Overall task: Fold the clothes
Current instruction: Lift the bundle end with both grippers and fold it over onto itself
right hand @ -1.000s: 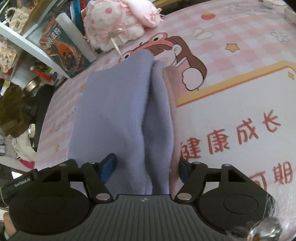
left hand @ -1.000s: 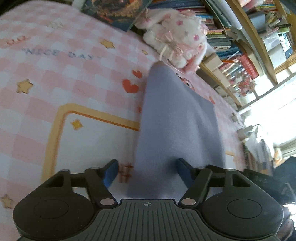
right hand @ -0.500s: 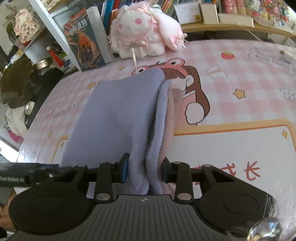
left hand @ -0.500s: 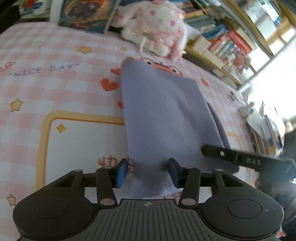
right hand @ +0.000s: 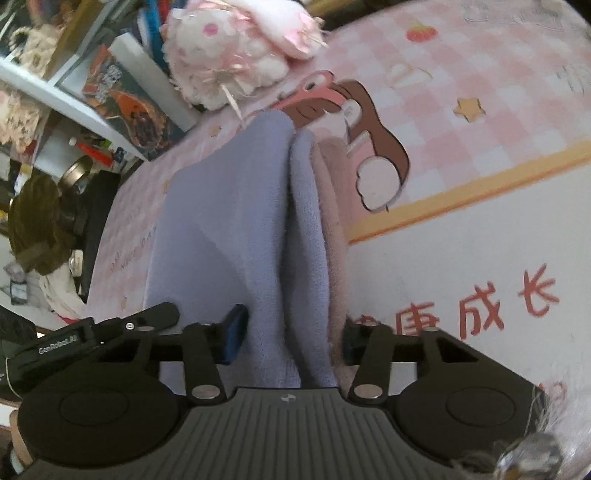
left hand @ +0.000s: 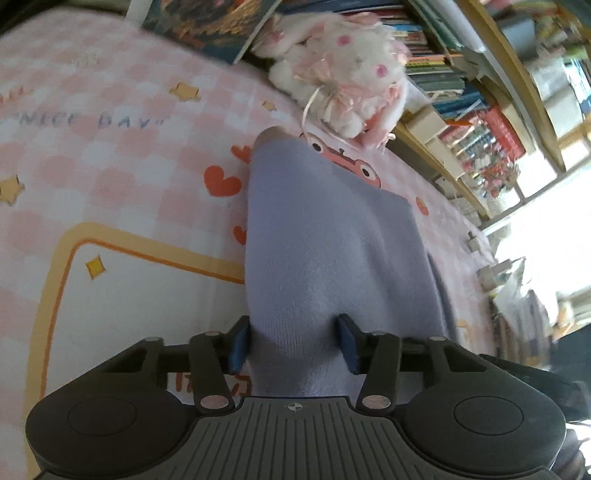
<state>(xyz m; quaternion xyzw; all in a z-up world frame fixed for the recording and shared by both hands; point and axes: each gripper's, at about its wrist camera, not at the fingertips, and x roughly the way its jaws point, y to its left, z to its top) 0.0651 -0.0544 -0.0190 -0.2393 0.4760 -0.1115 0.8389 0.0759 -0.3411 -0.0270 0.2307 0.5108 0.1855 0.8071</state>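
Note:
A lavender fleece garment (left hand: pixel 332 240) with a pink inner layer lies folded lengthwise on the pink checked mat (left hand: pixel 129 166), running away from me toward the plush toy. My left gripper (left hand: pixel 293 341) has the garment's near end bunched between its blue pads; its jaws are closing and both pads touch the cloth. In the right wrist view the same garment (right hand: pixel 240 221) shows two lavender folds and a pink edge. My right gripper (right hand: pixel 291 339) is shut on that near end. The left gripper's finger (right hand: pixel 129 325) pokes in beside it at the left.
A white and pink plush rabbit (left hand: pixel 343 85) sits at the mat's far edge, beside a leaning book (left hand: pixel 207 26). Crowded bookshelves (left hand: pixel 480 122) stand behind and to the right. In the right wrist view, clutter and a dark bag (right hand: pixel 37 229) lie off the mat's left edge.
Both grippers' jaws have narrowed from wide apart onto the garment's near end. The left gripper has shifted a little with the cloth bunched between its pads.

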